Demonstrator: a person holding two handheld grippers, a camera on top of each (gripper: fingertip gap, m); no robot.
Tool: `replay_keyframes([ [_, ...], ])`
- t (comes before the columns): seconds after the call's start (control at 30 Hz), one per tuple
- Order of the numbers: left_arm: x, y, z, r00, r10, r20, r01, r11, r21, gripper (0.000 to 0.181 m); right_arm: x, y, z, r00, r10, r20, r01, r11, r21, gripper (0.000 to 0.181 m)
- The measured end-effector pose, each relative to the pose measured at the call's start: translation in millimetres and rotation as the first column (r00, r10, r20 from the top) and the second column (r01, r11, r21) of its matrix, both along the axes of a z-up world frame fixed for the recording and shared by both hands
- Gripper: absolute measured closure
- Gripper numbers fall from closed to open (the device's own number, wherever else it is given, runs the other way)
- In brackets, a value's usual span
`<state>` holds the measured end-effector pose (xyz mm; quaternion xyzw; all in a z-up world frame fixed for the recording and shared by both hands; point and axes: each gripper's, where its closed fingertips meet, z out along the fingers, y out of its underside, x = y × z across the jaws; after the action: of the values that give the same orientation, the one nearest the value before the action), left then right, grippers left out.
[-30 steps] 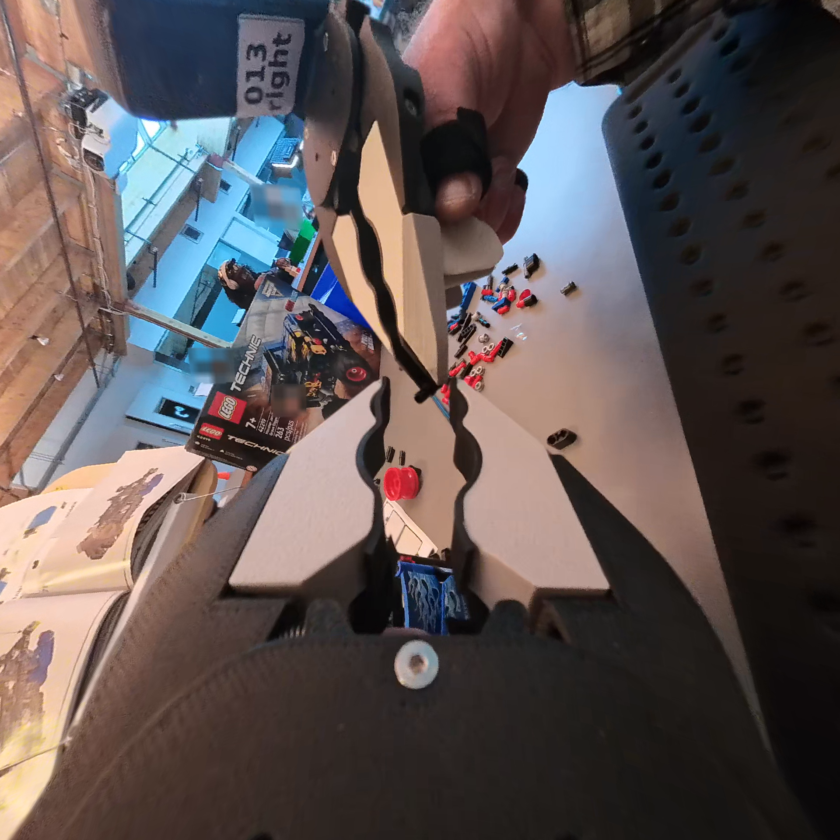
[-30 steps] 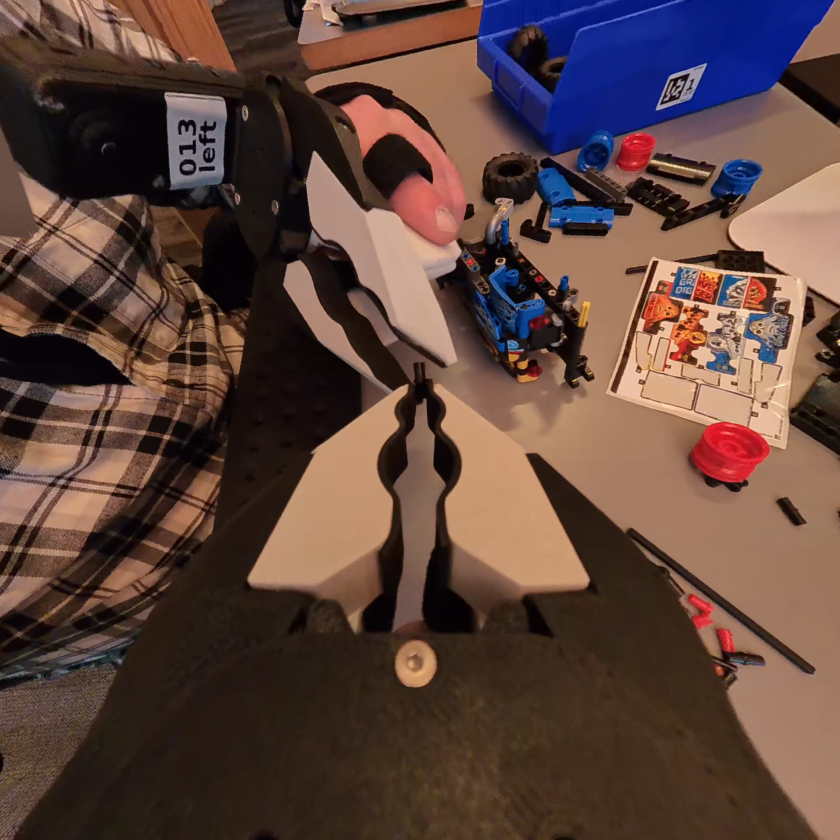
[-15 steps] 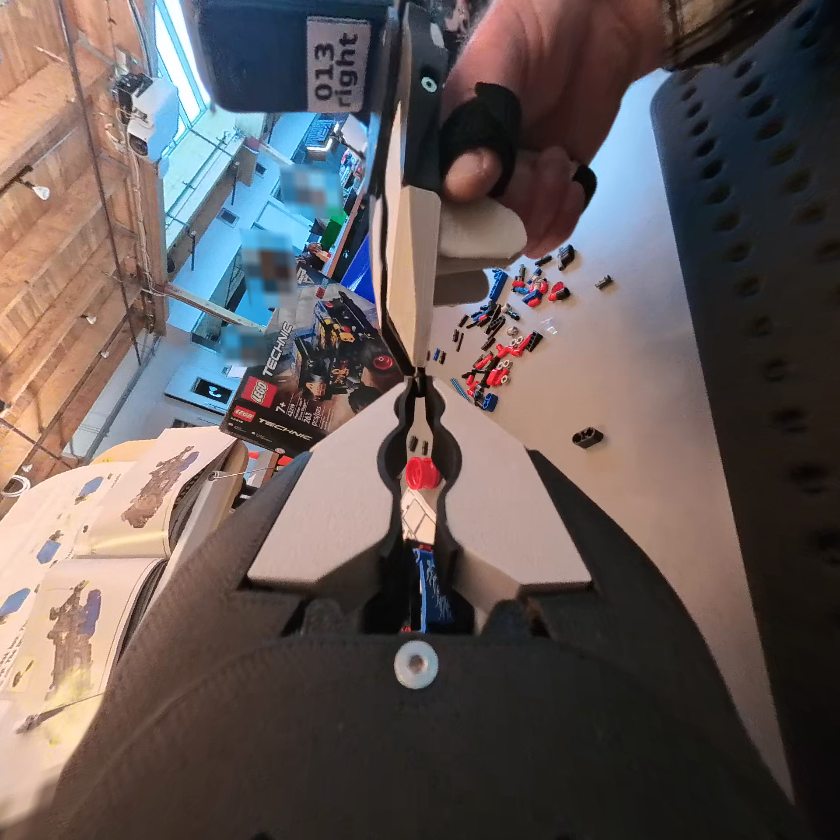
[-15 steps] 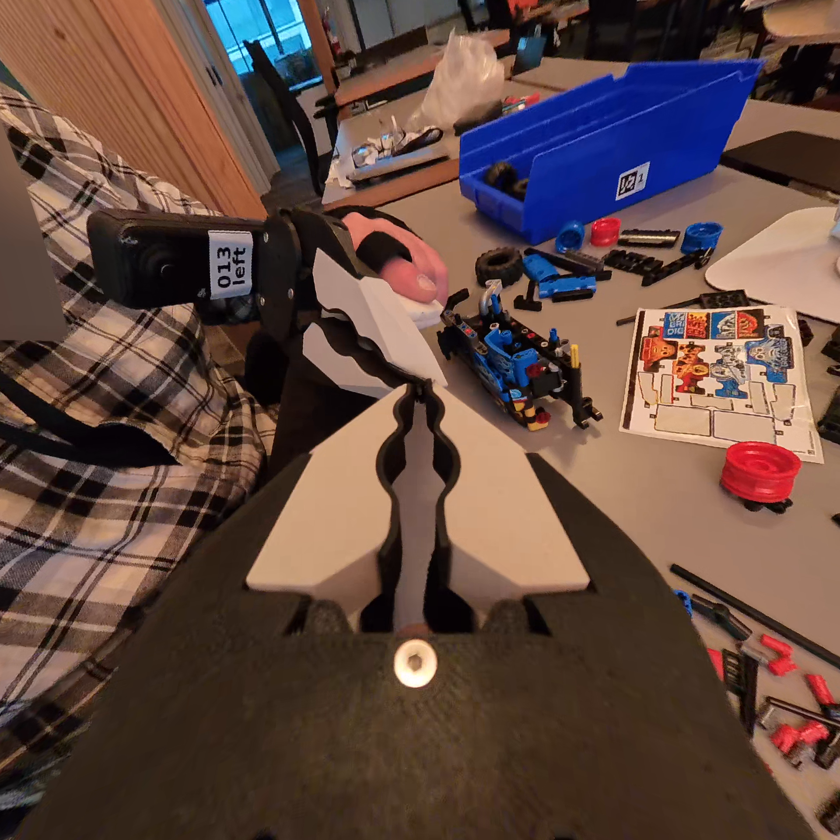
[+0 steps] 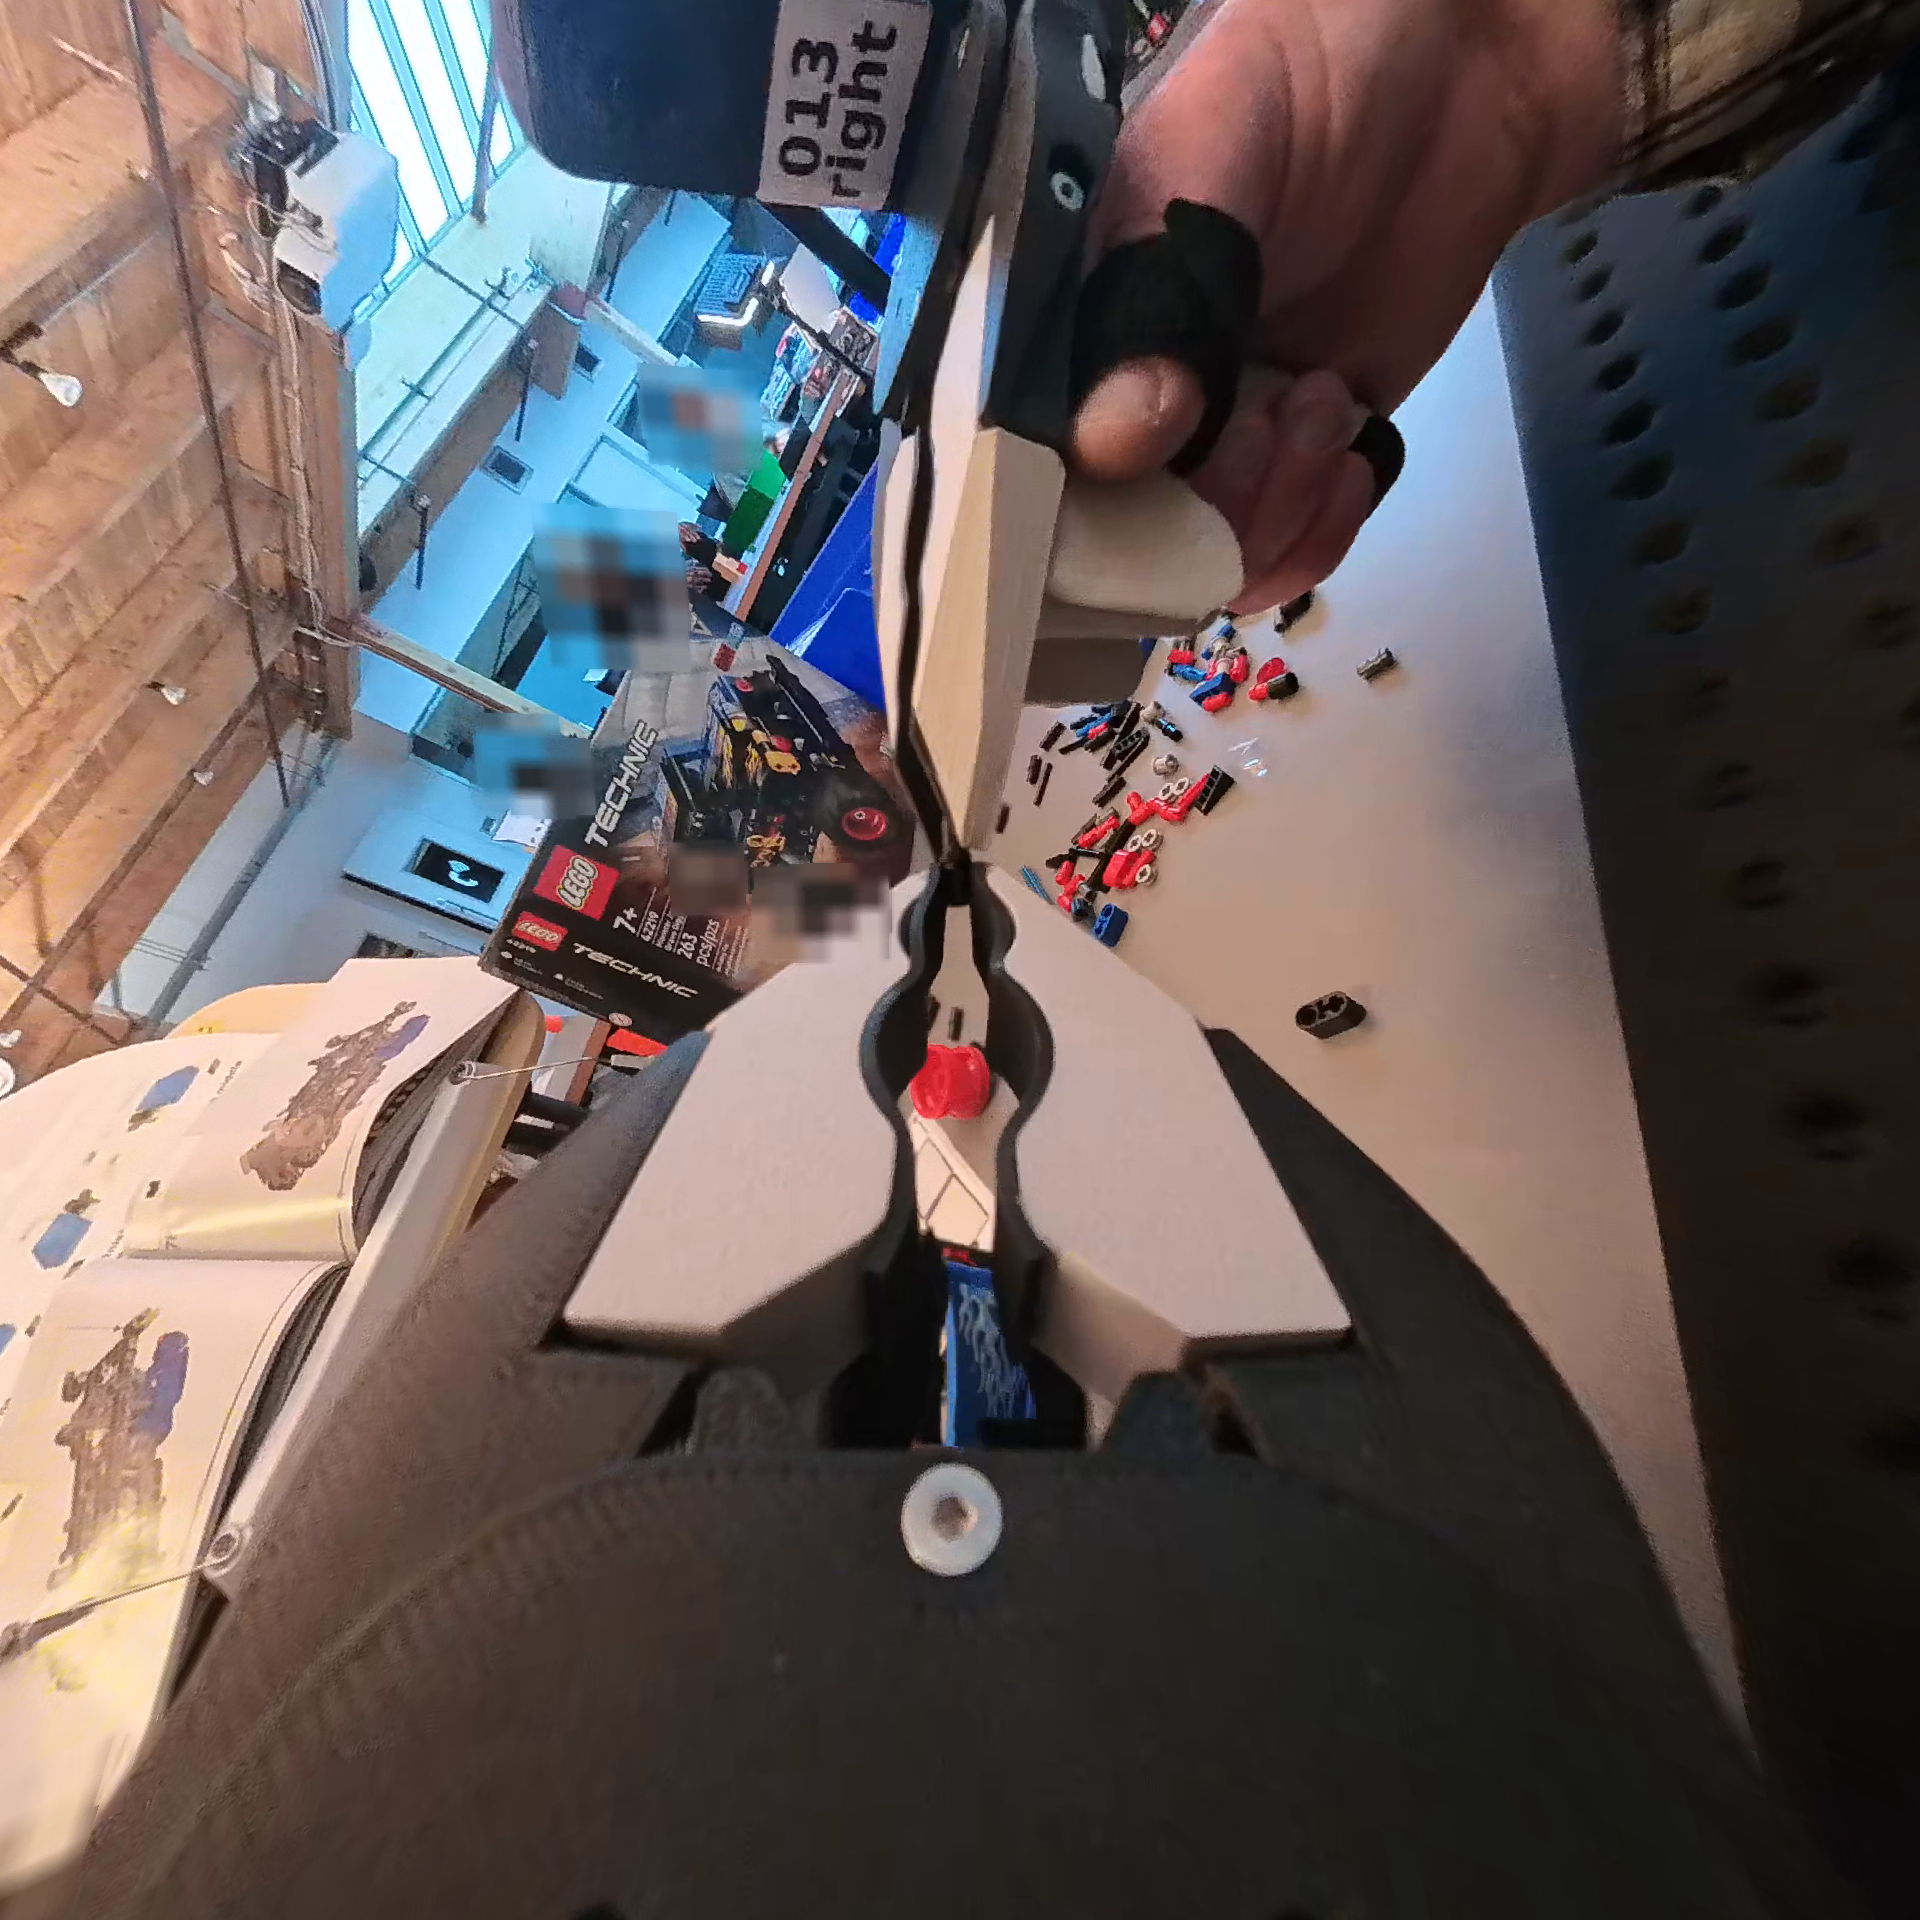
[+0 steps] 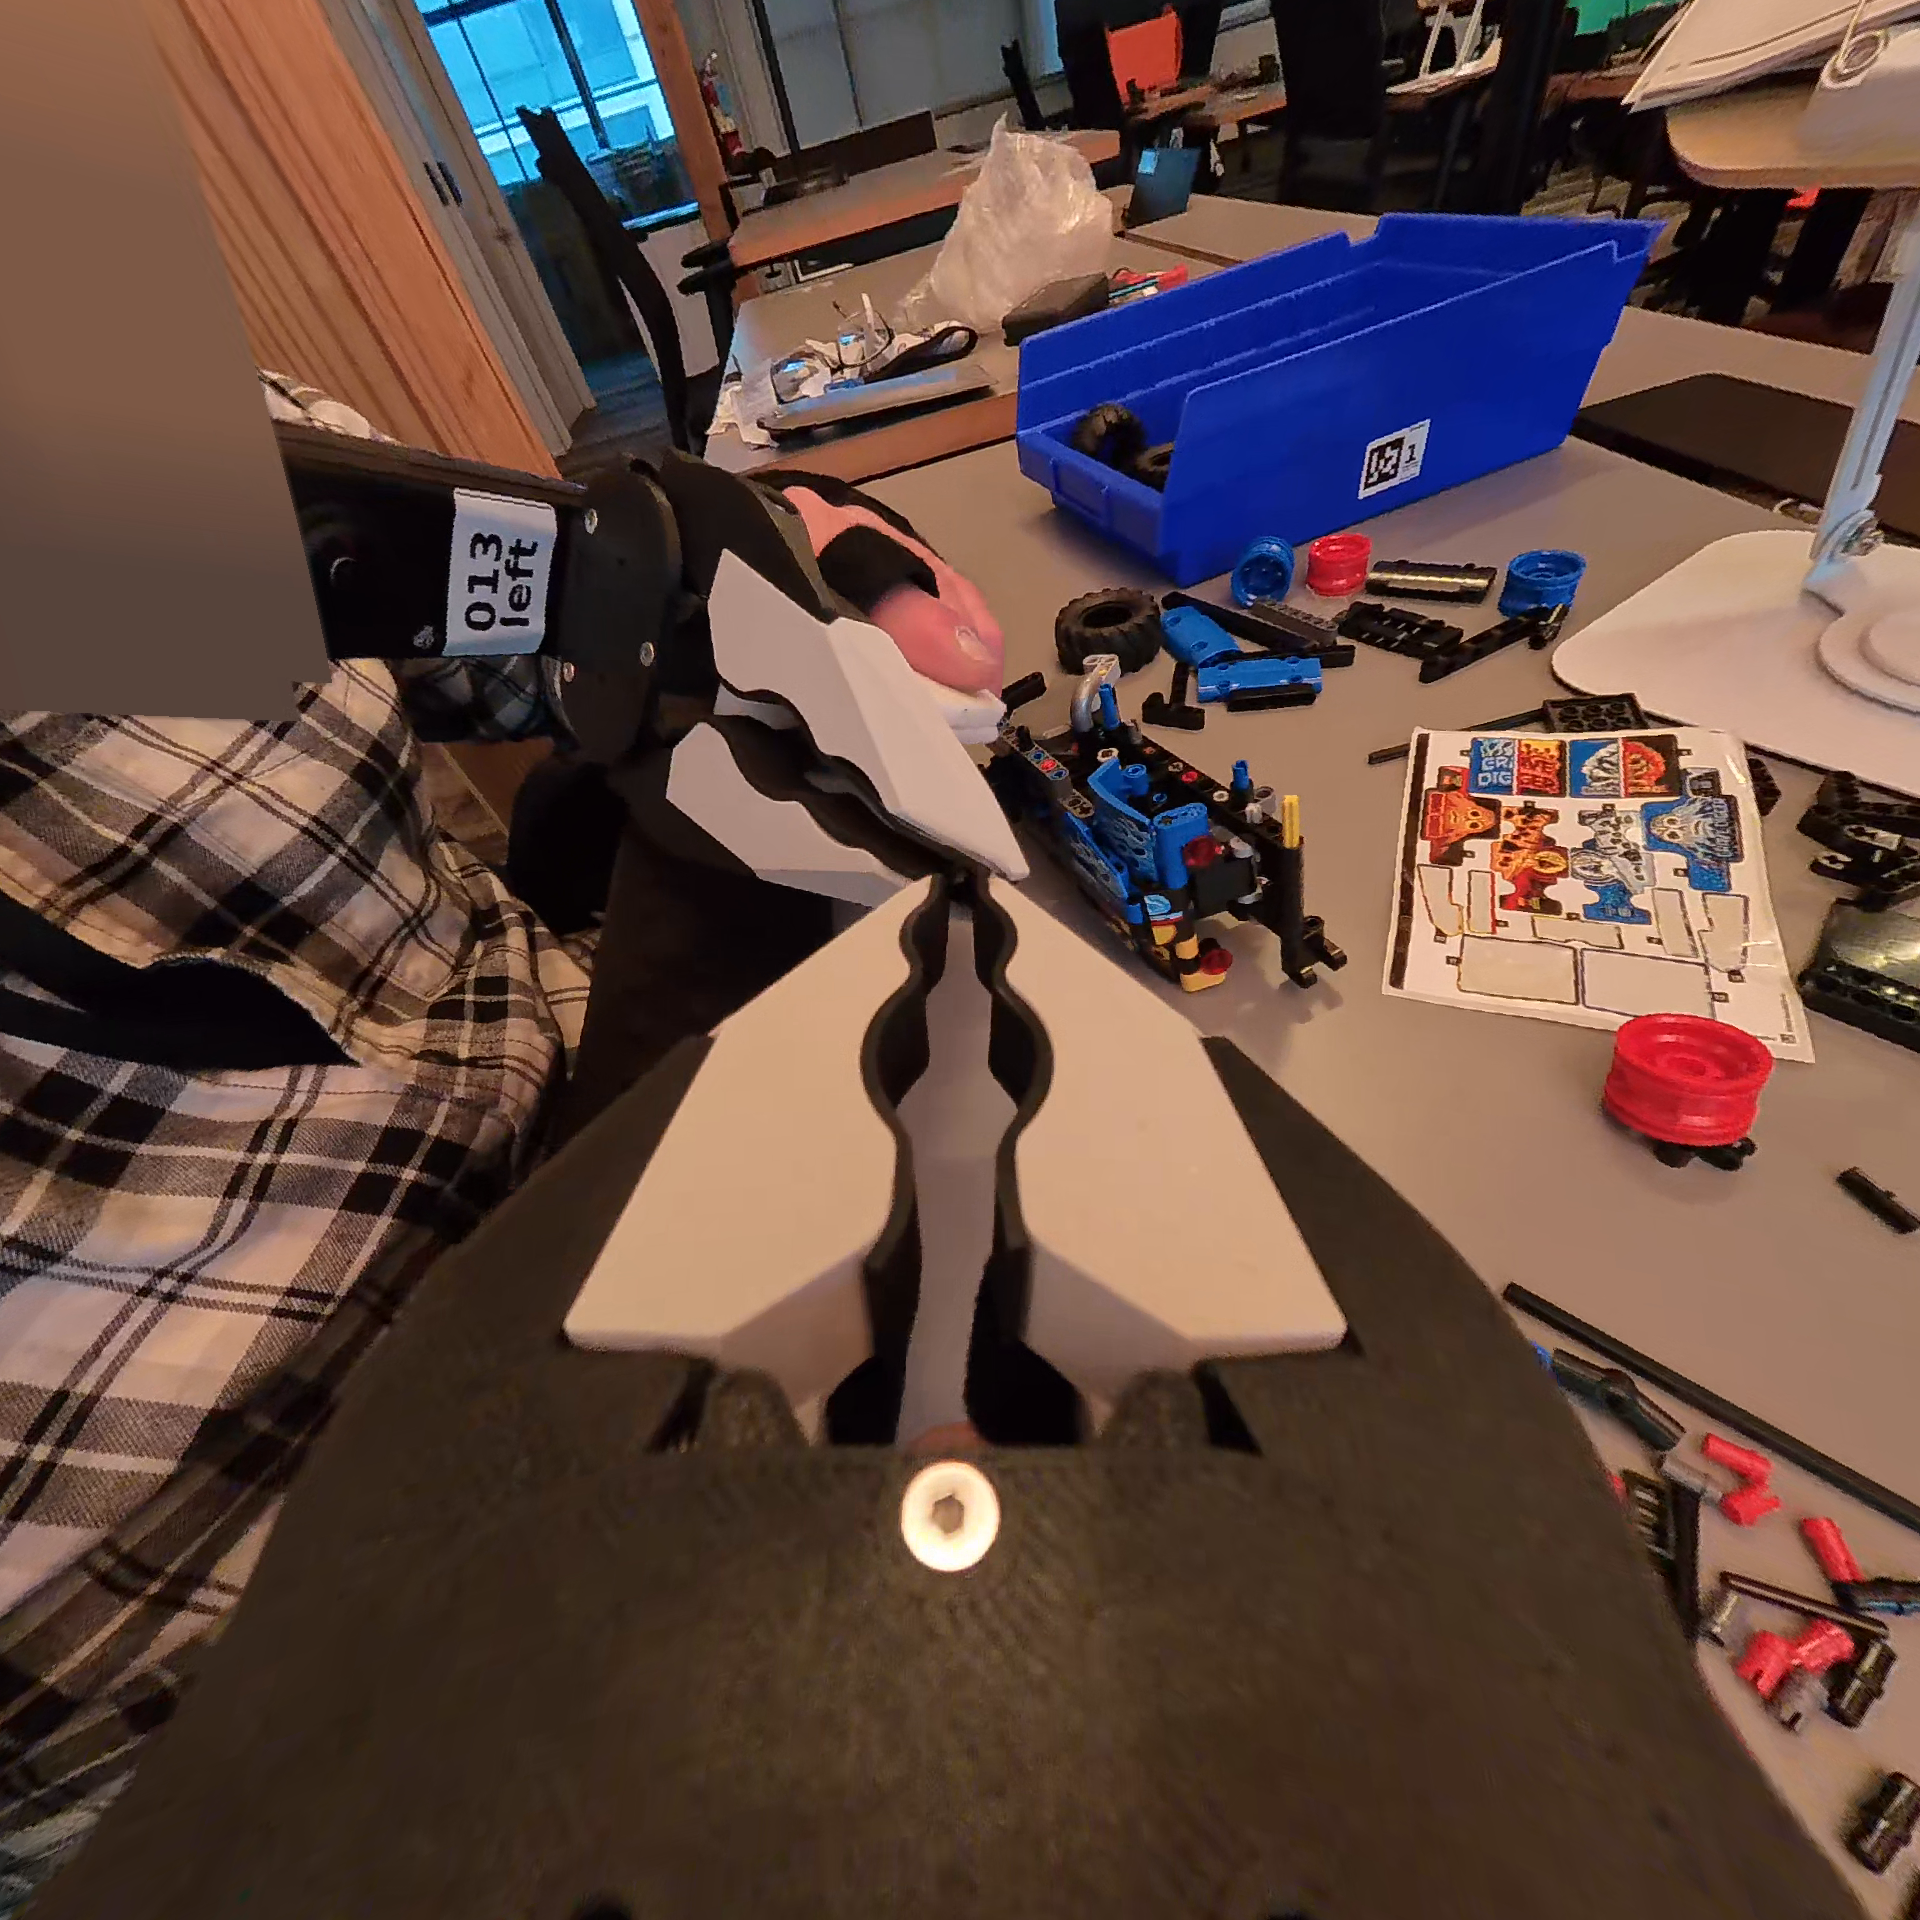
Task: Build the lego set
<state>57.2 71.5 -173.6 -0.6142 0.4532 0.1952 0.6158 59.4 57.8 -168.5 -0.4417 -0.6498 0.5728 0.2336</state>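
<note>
The left gripper has its tips pressed on a small black pin, and the right gripper meets it tip to tip from above. Behind them, on the grey table, lie small red, blue and black parts, a red wheel hub and the set's box.

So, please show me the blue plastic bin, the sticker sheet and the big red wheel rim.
blue plastic bin (image 6: pixel 1299 436): right wrist view, front wall
sticker sheet (image 6: pixel 1538 966): right wrist view, lower pale part
big red wheel rim (image 6: pixel 1685 1081): right wrist view, side

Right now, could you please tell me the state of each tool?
Left tool: closed, tips pinching a small black pin.
Right tool: closed, tips on the same pin, meeting the left tool tip to tip.
</note>
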Motion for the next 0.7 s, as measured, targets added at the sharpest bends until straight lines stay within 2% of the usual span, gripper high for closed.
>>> replay_keyframes([
  [0.07,0,1,-3,1.000,0.008,0.009,-0.008,1.000,-0.020,0.178,0,3,-4,1.000,-0.018,0.011,0.017,0.998,0.058,0.179],
  [0.17,0,1,-16,0.999,0.040,0.010,-0.039,0.994,-0.101,0.166,2,18,-14,0.997,-0.065,0.052,0.054,0.980,0.191,0.179],
  [0.3,11,-9,-51,1.000,-0.016,-0.003,0.014,0.954,-0.301,0.167,8,35,-40,0.983,-0.088,0.159,0.021,0.924,0.381,0.179],
  [0.37,19,-13,-64,0.999,-0.053,0.009,0.053,0.926,-0.375,0.167,11,39,-60,0.968,-0.086,0.238,-0.043,0.870,0.491,0.179],
  [0.47,25,-14,-77,0.998,-0.069,-0.012,0.057,0.908,-0.415,0.171,14,36,-82,0.944,-0.048,0.326,-0.160,0.797,0.582,0.179],
  [0.57,30,-14,-92,0.997,-0.072,-0.029,0.050,0.886,-0.462,0.175,13,32,-98,0.921,-0.015,0.389,-0.255,0.733,0.631,0.179],
  [0.7,29,-11,-101,0.997,-0.057,-0.047,0.028,0.880,-0.475,0.175,12,28,-105,0.904,0.018,0.428,-0.326,0.677,0.660,0.179],
])
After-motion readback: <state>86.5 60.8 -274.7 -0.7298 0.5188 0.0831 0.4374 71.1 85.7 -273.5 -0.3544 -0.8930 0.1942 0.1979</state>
